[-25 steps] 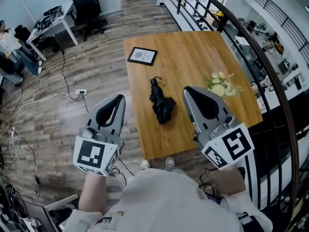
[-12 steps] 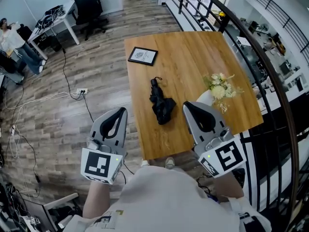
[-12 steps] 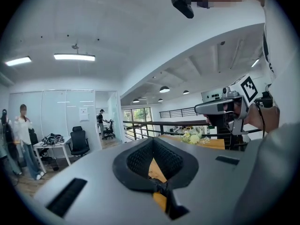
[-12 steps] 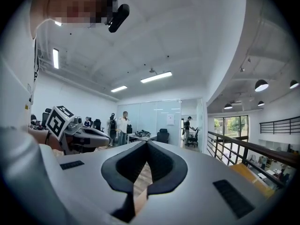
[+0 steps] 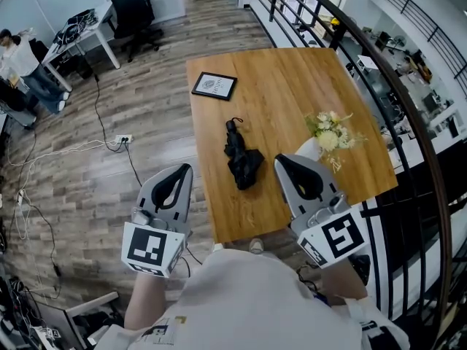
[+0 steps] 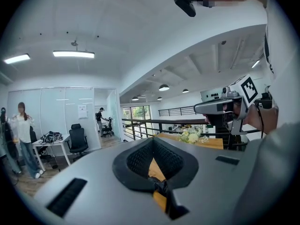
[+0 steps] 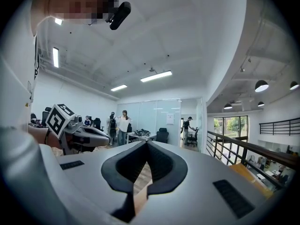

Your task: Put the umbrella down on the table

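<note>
Left gripper (image 5: pixel 177 172) off table's (image 5: pixel 292 86) left edge, right gripper (image 5: pixel 286 162) over near edge: both jaws pressed together, empty. Umbrella (image 5: pixel 241 155) folded, lies mid-table ahead, between them, nearer right; long axis near-to-far. Flowers (image 5: pixel 328 133) by right edge. Picture frame (image 5: pixel 214 84) at far-left corner. No container seen.

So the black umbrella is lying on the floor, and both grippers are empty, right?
No. The head view shows the umbrella lying on the table, not the floor. The left gripper and right gripper are empty, as you said.
</note>
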The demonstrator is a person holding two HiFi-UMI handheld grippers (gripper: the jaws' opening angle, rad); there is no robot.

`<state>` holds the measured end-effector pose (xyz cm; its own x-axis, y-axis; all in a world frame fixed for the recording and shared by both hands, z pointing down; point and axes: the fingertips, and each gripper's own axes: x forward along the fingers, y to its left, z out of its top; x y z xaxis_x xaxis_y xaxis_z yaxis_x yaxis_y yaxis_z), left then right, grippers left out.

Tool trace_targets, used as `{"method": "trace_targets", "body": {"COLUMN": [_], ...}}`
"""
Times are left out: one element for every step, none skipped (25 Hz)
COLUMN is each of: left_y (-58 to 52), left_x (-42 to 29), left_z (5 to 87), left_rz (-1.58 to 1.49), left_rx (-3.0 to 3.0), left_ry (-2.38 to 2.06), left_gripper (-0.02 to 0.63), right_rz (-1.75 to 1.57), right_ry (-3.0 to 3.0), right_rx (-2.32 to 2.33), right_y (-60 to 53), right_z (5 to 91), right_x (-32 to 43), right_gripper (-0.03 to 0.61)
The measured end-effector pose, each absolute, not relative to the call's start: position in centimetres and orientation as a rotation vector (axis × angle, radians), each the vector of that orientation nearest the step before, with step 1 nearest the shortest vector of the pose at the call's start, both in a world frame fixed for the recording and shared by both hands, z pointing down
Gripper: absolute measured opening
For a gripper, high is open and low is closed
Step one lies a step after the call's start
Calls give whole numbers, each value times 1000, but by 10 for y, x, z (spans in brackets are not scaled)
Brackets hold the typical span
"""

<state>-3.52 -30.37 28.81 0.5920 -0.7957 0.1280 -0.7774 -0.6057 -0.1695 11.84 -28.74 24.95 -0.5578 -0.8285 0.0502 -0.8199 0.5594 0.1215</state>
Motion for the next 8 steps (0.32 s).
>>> {"method": "trace_targets", "body": {"left_y": [-304,-305,-305,-306,-306,-306,-307,-307], "left_x": [-33,-31,-29,-28,-27,-26,-26,-25], "left_z": [288,287,286,286,285,285,284,283], "left_rz": [-300,-305,-305,-304,-303,-302,-301,-300], "left_rx": [-2717,-2717,-2715,-2712,-2710,-2709,-2708,-2707], "left_ry": [1341,1336,1334,1333,1334,1336,1337,1339], "left_gripper": [17,17,17,17,17,17,17,17], "right_rz": [-130,-133,-136,-138,-139,-140,-141,-141], "right_ry": [-2681,-2679,-2677,-2677,-2677,-2677,-2678,-2678], "right_rx": [1419,1416,1415,1416,1418,1421,1424,1428], "right_y": [-289,-290,-291,-291,-292,-292,-292,-293], "right_z": [249,249,249,249,249,249,248,248], "right_x": [119,120,121,123,124,126,127,129], "right_gripper": [28,28,28,27,27,28,28,28]}}
